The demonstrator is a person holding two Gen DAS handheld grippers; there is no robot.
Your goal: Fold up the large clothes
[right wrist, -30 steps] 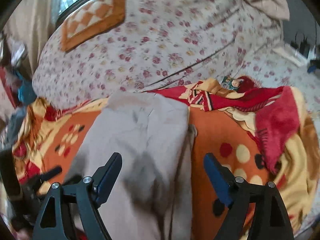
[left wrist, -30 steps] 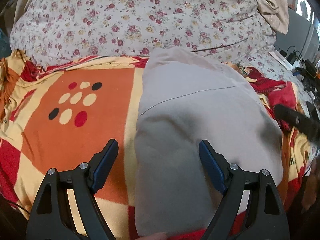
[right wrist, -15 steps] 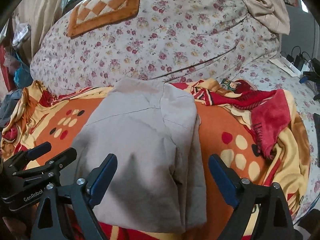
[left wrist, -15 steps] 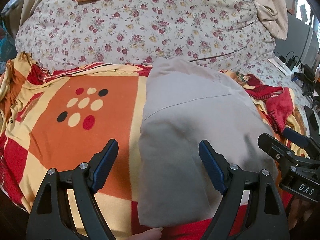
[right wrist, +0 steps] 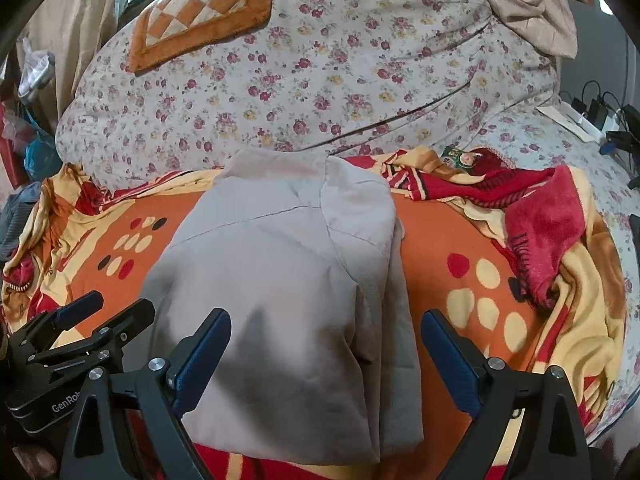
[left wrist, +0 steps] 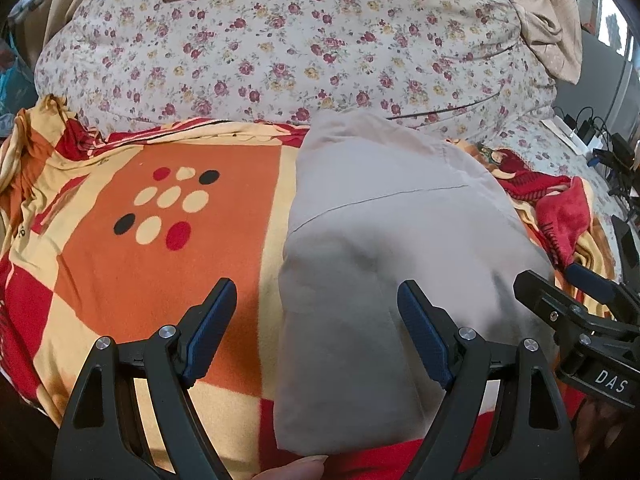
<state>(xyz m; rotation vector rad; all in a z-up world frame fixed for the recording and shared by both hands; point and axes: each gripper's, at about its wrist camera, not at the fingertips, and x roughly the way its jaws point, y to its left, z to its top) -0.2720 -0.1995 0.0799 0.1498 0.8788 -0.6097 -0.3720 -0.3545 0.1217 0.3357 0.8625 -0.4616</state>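
Note:
A beige-grey garment [left wrist: 384, 264] lies folded lengthwise on an orange, red and yellow blanket [left wrist: 168, 264]. My left gripper [left wrist: 314, 300] hovers open above the garment's near left edge, with nothing pressed between its blue pads. In the right wrist view the same garment [right wrist: 280, 280] shows a doubled flap along its right side. My right gripper [right wrist: 326, 328] hangs open over that near right part, its pads clear of the cloth. Each gripper shows in the other's view: the right gripper [left wrist: 580, 320] at the right edge, the left gripper [right wrist: 80, 320] at the lower left.
A big floral duvet [left wrist: 300, 52] bulges behind the blanket, with an orange checkered cushion [right wrist: 200, 16] on top. A red blanket fold [right wrist: 548, 224] is bunched at the right. Chargers and cables [left wrist: 600, 144] lie far right. A person's fingertip [left wrist: 296, 468] shows at the bottom edge.
The right gripper's jaws have spread wider and it has drawn back from the garment. It has come into the left wrist view at the right edge. The garment lies unchanged.

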